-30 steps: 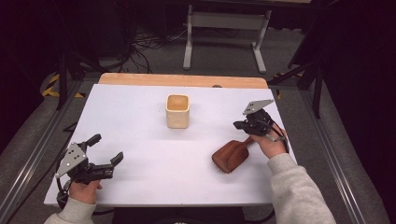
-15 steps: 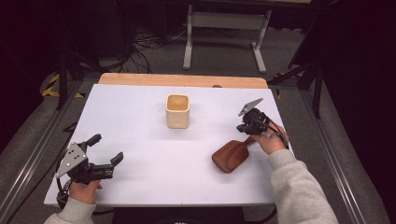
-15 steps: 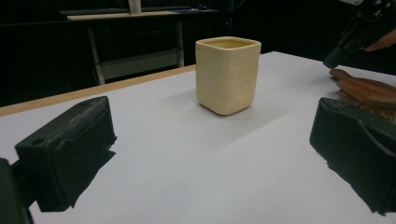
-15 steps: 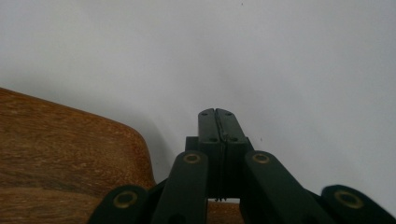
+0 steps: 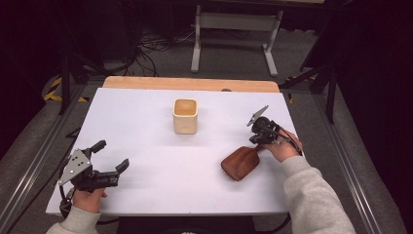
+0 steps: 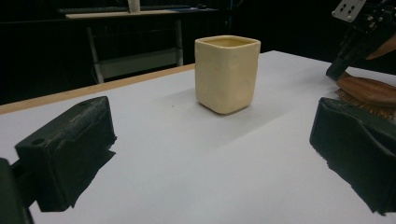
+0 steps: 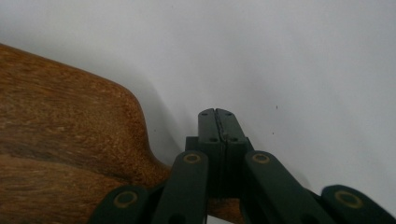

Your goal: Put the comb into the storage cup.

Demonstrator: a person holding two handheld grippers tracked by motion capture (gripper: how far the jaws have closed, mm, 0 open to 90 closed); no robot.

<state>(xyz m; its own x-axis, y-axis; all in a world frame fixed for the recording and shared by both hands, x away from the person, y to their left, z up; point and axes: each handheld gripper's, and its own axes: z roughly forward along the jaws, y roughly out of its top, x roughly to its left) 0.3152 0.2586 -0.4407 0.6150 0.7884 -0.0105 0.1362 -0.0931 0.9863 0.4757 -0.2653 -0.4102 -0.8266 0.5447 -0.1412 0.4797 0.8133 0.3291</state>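
Note:
A wooden hairbrush [image 5: 240,163] lies bristles down on the white table [image 5: 146,131], right of centre. My right gripper [image 5: 256,141] points down at the brush's handle end, its tips at the handle. In the right gripper view the right gripper [image 7: 216,121] has its jaws pressed together with nothing between them, and the brush's wooden back [image 7: 60,140] lies to their left with the handle running under them. My left gripper [image 5: 112,155] rests near the front left edge with its jaws wide apart. A cream square cup [image 5: 185,116] stands upright at the middle back, also ahead of the left gripper [image 6: 212,154] as the cup [image 6: 227,73].
A wooden strip [image 5: 190,84] runs along the table's far edge. Beyond it stand a metal frame [image 5: 234,29] and cables on the floor. In the left gripper view the right gripper [image 6: 334,72] and brush [image 6: 366,91] sit at the far right.
My right gripper has sunk a little toward the brush's handle. The left gripper, the cup and the brush have not moved.

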